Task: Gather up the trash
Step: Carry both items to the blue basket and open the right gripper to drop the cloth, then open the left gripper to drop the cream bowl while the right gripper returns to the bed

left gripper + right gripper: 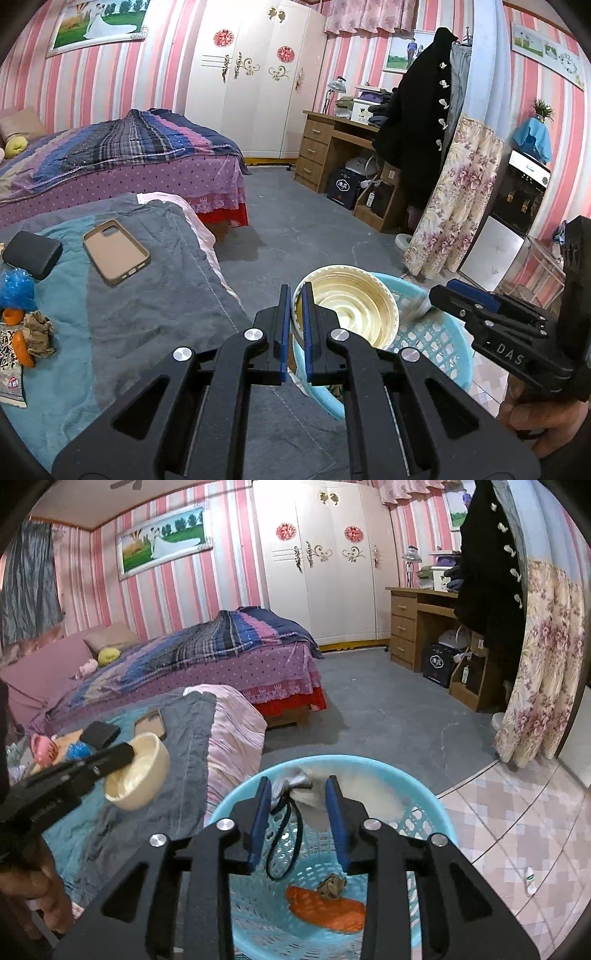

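My left gripper (294,295) is shut on the rim of a cream paper bowl (351,306), holding it over the near edge of a light blue basket (436,339). The bowl (140,771) and left gripper (110,758) also show in the right wrist view. My right gripper (299,790) is open above the basket (424,812), and a grey crumpled wrapper (295,781) with a black cord (284,842) drops between its fingers. An orange net (325,908) and a brown crumpled paper (330,886) lie in the basket. More trash (22,332) lies on the bed at left.
A phone case (116,251) and black case (31,253) lie on the grey-teal blanket (147,314). A purple bed (129,158), white wardrobe (255,74), wooden desk (332,144), hanging coat (417,110) and floral curtain (454,199) surround the grey floor (314,221).
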{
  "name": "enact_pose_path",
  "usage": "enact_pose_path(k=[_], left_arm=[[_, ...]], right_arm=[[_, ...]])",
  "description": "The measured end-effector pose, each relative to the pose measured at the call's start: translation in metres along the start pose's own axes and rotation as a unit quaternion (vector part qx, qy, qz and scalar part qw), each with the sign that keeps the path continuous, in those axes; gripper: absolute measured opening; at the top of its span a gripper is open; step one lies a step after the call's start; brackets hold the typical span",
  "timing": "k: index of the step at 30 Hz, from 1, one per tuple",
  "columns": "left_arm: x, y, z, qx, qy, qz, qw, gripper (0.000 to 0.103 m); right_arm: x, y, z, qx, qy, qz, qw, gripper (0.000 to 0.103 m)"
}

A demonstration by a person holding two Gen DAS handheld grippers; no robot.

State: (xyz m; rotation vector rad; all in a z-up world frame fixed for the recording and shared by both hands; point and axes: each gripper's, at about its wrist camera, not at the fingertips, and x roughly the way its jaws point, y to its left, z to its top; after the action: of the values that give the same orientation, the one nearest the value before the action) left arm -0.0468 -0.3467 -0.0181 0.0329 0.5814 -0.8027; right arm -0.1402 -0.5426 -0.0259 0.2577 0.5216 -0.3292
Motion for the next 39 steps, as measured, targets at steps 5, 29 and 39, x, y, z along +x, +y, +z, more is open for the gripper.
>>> enact_pose_path(k=[5,29,39], left_arm=[[0.012,-0.009,-0.004,0.001,0.015,-0.024,0.9996,0.005],[-0.070,0.133,-0.002,-0.035,-0.007,0.155,0.9872,0.071],[-0.168,0.298,-0.045,-0.128,0.004,0.303,0.9442,0.074]], right_arm=[[-0.003,-0.016,0.002,0.036,-0.015,-0.016,0.999,0.044],[0.011,0.092,0.011,-0.013,-0.013,0.076,0.997,0.051],[0.062,0.266,-0.005,-0.090,0.052,0.189,0.976,0.055]])
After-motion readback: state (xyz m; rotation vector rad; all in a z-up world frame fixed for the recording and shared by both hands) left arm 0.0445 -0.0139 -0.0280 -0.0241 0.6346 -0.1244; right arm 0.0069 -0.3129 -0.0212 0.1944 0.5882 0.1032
